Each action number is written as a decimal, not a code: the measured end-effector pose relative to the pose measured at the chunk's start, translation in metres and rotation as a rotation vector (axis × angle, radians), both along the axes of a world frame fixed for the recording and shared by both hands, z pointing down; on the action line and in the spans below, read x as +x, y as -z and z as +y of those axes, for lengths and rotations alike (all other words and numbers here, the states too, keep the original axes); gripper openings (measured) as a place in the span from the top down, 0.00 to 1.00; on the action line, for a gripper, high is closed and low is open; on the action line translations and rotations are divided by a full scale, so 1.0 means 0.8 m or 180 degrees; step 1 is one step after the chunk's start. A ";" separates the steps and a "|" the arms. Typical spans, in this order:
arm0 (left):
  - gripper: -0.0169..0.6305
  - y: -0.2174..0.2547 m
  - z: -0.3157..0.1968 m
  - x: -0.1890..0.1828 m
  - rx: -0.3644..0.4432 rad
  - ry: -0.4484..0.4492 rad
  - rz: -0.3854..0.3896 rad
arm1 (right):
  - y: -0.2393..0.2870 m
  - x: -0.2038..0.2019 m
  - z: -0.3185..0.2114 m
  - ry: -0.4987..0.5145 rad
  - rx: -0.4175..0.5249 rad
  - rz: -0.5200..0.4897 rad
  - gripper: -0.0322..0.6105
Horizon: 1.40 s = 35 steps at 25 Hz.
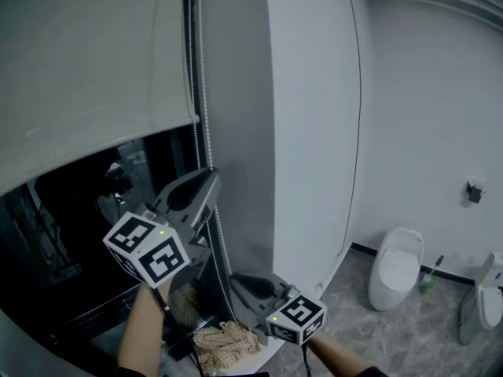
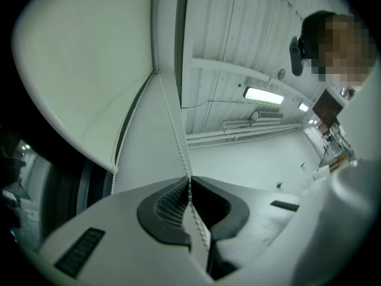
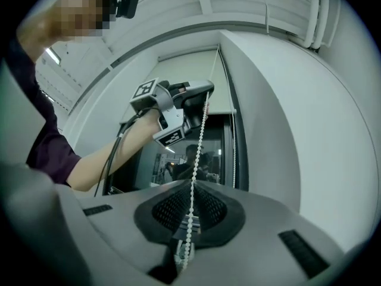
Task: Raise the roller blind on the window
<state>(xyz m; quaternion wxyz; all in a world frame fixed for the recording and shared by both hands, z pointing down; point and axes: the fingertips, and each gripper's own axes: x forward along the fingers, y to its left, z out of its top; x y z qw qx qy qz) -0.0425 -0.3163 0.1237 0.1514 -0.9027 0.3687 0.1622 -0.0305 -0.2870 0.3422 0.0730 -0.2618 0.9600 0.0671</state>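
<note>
Half covering the window (image 1: 71, 226) at far left with the roller blind (image 1: 86, 61), leaving dark glass showing under the bottom bar. Reading rightward: clamping the bead chain (image 1: 206, 93) beside the window frame with the left gripper (image 1: 211, 181), jaws pressed together on the strand, raised to about the height of the blind's lower edge. Confirming in the left gripper view: seeing the bead chain (image 2: 172, 118) running straight up from between the ribbed pads of the left gripper (image 2: 189, 186) toward the top of the blind.

Further right and lower, nipping the same strand with the right gripper (image 1: 240, 283), jaws likewise closed on it, just above a checked cloth (image 1: 224, 340) lying on the sill. Looking up past the jaws of the right gripper (image 3: 191, 192): finding the bead chain (image 3: 201, 136) stretching taut to the left gripper (image 3: 199, 94) above.

Judging the chain light, thin and limp unless tensioned, with smooth beads likely slipping through a loose pinch but catching well in ribbed pads. Judging the blind fabric light too, though probably resisting through its roller. Taking hold best on one strand only, between beads, pulling along its own line rather than sideways.

Passing, at far right, a toilet (image 1: 397, 269) standing well apart on the floor.
</note>
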 end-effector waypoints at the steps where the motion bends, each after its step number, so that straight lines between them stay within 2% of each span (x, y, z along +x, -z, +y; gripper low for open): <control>1: 0.95 -0.006 0.001 -0.001 0.0051 0.0111 -0.0074 | -0.009 0.002 -0.011 -0.0049 0.0000 0.0026 0.92; 4: 0.95 -0.017 0.006 -0.016 0.0190 0.0402 -0.0126 | -0.032 0.008 -0.037 -0.0004 -0.0347 0.0054 0.92; 6: 0.95 -0.029 0.009 -0.027 0.0246 0.0553 -0.0153 | -0.031 0.017 -0.052 0.0100 -0.0599 -0.0088 0.92; 8: 0.95 -0.047 0.010 -0.036 0.0284 0.0688 -0.0244 | -0.013 0.026 -0.067 0.0126 -0.0628 -0.0187 0.90; 12: 0.95 -0.081 0.014 -0.038 0.0344 0.0975 -0.0569 | 0.086 0.026 -0.080 0.0175 -0.0391 -0.0311 0.86; 15: 0.95 -0.120 0.016 -0.031 0.0287 0.1064 -0.0768 | 0.169 0.015 -0.072 0.0325 -0.0186 -0.0472 0.86; 18: 0.95 -0.168 0.016 -0.029 0.0119 0.1044 -0.0850 | 0.242 0.000 -0.051 0.0469 0.0001 -0.0703 0.85; 21: 0.95 -0.207 0.021 -0.039 -0.0076 0.1014 -0.0785 | 0.295 -0.014 -0.030 0.0518 0.0226 -0.0840 0.84; 26: 0.95 -0.236 0.046 -0.050 -0.0107 0.1034 -0.0695 | 0.347 -0.042 -0.017 0.0497 0.0371 -0.0845 0.79; 29: 0.95 -0.236 0.066 -0.045 -0.0211 0.1024 -0.0634 | 0.357 -0.060 -0.014 0.0505 0.0388 -0.0754 0.78; 31: 0.95 -0.235 0.073 -0.044 -0.0232 0.1013 -0.0612 | 0.360 -0.064 -0.015 0.0395 0.0416 -0.0768 0.79; 33: 0.95 -0.235 0.077 -0.049 -0.0241 0.1006 -0.0578 | 0.359 -0.064 -0.014 0.0280 0.0449 -0.0817 0.90; 35: 0.95 -0.241 0.076 -0.056 -0.0192 0.1022 -0.0636 | 0.354 -0.066 -0.011 0.0215 0.0494 -0.0822 0.92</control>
